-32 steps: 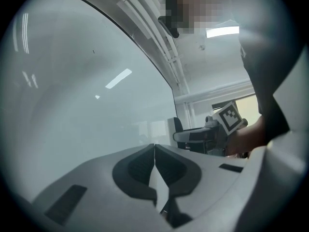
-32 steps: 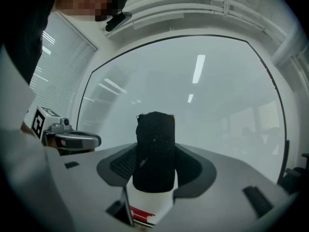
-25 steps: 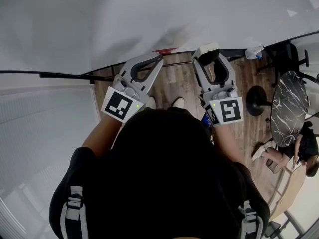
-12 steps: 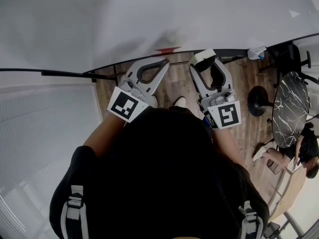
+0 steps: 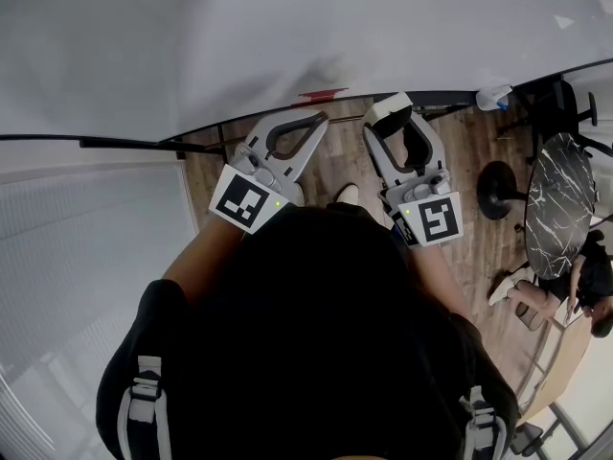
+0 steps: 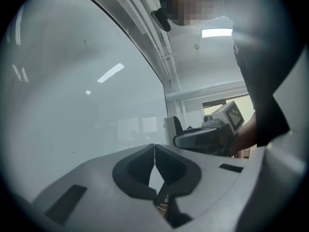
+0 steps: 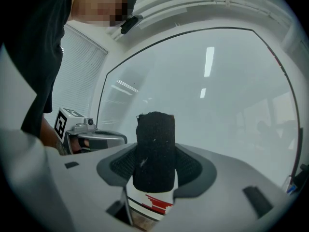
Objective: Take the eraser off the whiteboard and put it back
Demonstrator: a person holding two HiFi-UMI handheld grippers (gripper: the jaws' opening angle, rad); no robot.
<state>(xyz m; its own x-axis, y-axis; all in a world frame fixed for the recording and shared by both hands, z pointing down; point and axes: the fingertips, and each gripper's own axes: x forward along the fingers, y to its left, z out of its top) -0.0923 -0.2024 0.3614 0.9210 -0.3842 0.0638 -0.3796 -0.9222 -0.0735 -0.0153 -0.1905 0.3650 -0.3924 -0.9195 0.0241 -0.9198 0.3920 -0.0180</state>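
Note:
The whiteboard (image 5: 287,36) fills the top of the head view. My right gripper (image 5: 393,115) is shut on the eraser (image 5: 388,106) just in front of the board's lower edge. In the right gripper view the eraser (image 7: 154,149) stands upright between the pads, black felt facing the board (image 7: 217,105), white body with red print below. My left gripper (image 5: 320,120) hangs beside it to the left, shut and empty; its tips meet in the left gripper view (image 6: 154,149), where the eraser (image 6: 171,129) shows at the right.
A black ledge (image 5: 124,145) runs along the board's bottom, with a red item (image 5: 321,94) and a spray bottle (image 5: 493,99) on it. A round marble table (image 5: 556,204), a chair base (image 5: 493,190) and a seated person (image 5: 584,290) are at the right. White blinds (image 5: 86,257) stand at the left.
The right gripper with the eraser has drawn slightly back and down from the board. The left gripper has shifted only a little to the right.

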